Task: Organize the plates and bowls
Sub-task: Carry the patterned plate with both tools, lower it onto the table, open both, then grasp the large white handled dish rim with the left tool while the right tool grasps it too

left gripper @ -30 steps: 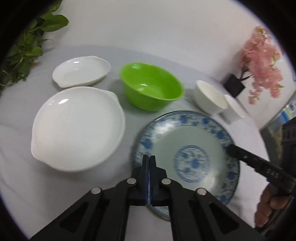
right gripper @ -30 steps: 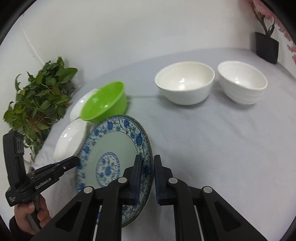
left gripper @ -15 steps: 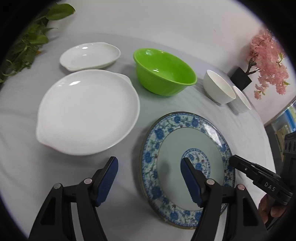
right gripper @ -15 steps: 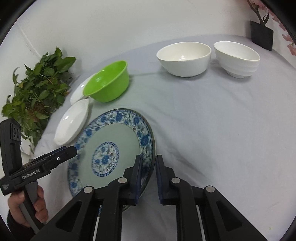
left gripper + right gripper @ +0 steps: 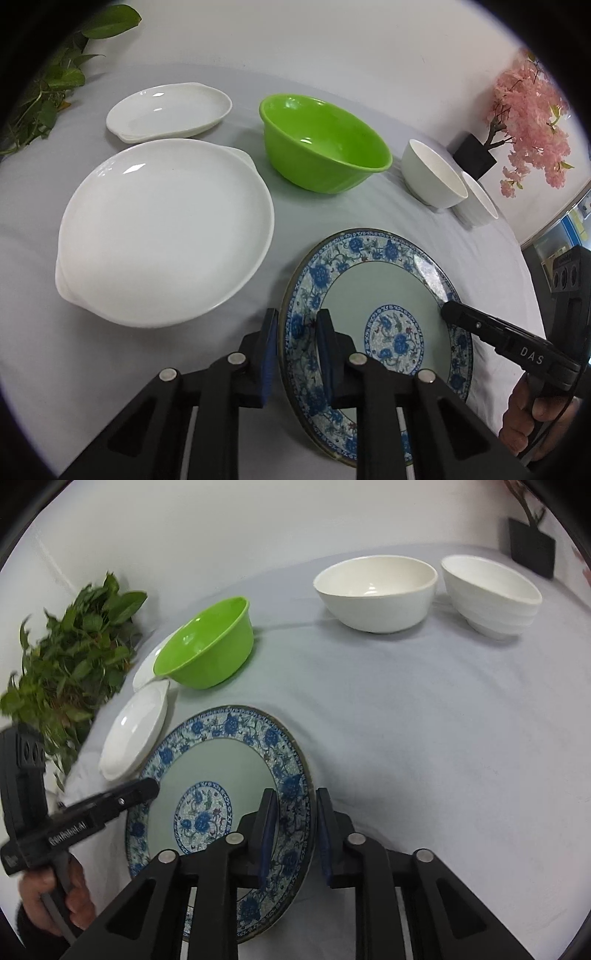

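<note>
A blue-and-white patterned plate (image 5: 384, 295) (image 5: 225, 760) lies near me on the grey cloth. My left gripper (image 5: 295, 332) straddles its left rim, fingers narrowly apart with a gap to the rim on each side. My right gripper (image 5: 291, 812) straddles its right rim the same way. A large white plate (image 5: 162, 229) (image 5: 133, 727) lies to the left. A small white dish (image 5: 170, 110), a green bowl (image 5: 325, 144) (image 5: 207, 642) and two white bowls (image 5: 432, 177) (image 5: 376, 590) (image 5: 491, 594) sit further back.
A leafy green plant (image 5: 70, 653) stands at the table's left edge. A pink blossom tree in a black pot (image 5: 524, 99) stands at the far right corner. A white wall runs behind the table.
My left gripper was wide open half a second ago and has closed in around the plate's left rim. My right gripper's fingers have eased slightly apart on the right rim. The plate has settled lower.
</note>
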